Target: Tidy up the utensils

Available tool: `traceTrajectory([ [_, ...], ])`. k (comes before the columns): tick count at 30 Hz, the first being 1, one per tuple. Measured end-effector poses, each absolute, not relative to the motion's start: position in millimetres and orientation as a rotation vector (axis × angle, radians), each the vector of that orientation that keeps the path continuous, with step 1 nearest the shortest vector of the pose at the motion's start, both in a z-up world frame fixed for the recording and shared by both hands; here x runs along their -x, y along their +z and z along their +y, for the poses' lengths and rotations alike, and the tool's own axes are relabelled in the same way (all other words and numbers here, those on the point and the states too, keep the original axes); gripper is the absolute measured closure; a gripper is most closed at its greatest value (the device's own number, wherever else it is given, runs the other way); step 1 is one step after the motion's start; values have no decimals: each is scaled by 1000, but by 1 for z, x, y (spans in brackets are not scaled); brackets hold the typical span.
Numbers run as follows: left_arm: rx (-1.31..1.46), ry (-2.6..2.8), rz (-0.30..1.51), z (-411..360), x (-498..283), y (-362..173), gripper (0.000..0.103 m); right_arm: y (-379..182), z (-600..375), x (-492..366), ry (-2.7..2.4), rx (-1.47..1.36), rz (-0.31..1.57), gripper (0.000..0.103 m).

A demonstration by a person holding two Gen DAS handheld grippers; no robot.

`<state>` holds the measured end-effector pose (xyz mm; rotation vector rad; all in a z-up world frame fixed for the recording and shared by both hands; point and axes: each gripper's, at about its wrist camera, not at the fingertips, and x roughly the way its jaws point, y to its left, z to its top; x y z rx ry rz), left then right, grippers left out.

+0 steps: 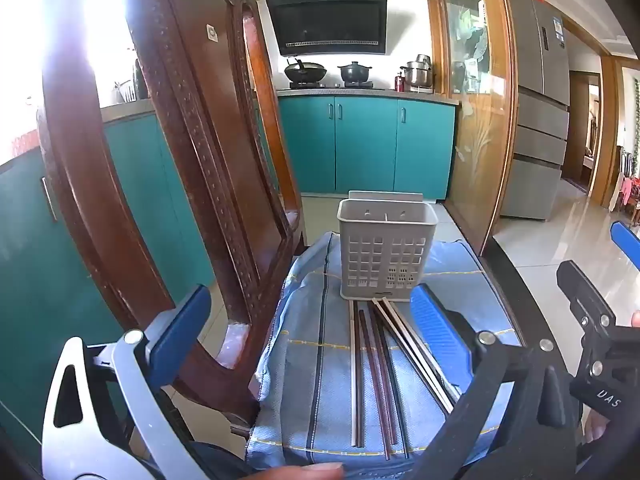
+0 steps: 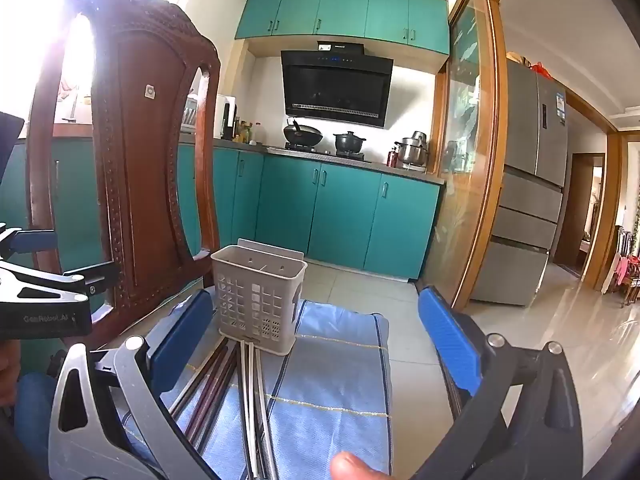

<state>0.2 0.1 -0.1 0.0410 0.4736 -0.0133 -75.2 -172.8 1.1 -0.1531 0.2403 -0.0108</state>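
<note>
Several chopsticks (image 1: 380, 376) flat on cloth (image 1: 304, 360), tips toward upright holder (image 1: 384, 256).

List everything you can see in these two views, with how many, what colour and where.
Perforated plastic utensil holder: one, grey, upright at the far end of the cloth, empty as far as visible.
Long chopsticks: several, dark brown, black and silver, flat on the cloth before the holder.
Striped cloth: one, light blue, under both.
Carved wooden chair: one, reddish brown, left.
Kitchen cabinets: teal, behind.
Range hood: one, black, on the wall.
Refrigerator: one, grey, right.
Left gripper: blue pads, open.
Right gripper: blue pads, open.
</note>
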Motion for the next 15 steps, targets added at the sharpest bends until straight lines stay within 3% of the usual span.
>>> traceTrajectory([
  [15,-58,-4,487,-4,-1,-6,4,-1,-175,77,2,132,235,2],
])
